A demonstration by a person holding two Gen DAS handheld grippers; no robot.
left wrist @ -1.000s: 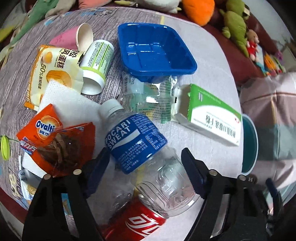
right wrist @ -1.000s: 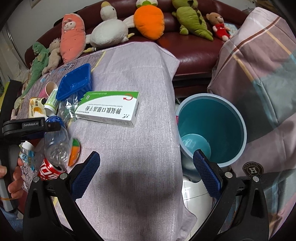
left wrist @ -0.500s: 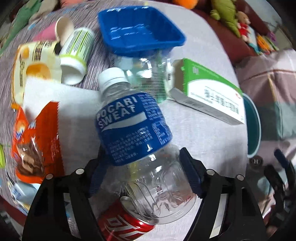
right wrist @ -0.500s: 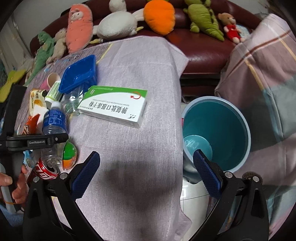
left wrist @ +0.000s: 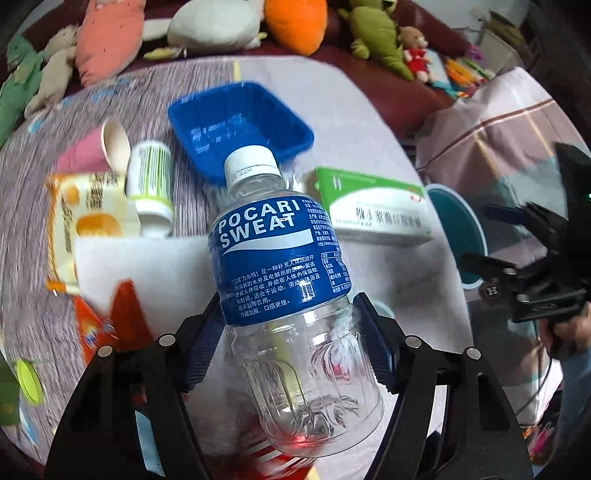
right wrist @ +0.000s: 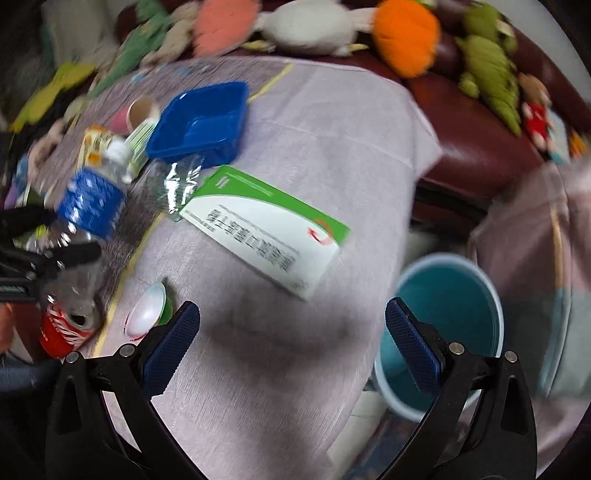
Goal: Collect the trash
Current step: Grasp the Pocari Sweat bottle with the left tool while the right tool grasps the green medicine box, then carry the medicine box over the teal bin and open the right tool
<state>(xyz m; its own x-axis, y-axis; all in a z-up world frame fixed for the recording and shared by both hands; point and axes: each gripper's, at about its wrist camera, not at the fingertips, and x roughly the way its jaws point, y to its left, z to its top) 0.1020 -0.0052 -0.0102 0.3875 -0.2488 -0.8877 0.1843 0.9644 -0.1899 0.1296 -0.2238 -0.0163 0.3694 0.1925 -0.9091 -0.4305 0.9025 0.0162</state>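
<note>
Currently left hand-held gripper (left wrist: 291,332) is clamped on the Pocari Sweat bottle (left wrist: 284,266), pads on the clear body below the blue label, cap tilted away, bottle lifted above the bench (right wrist: 332,140). Right hand-held gripper (right wrist: 291,343) hangs with jaws apart and nothing between them, over the cloth between the green-white box (right wrist: 266,229) and the teal bin (right wrist: 450,325). Red can (right wrist: 66,328) lies near the bench edge.

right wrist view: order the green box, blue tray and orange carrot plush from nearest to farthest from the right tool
1. green box, mid-table, just ahead of the open right tool
2. blue tray, beyond it, left
3. orange carrot plush, on the sofa, farthest
</note>
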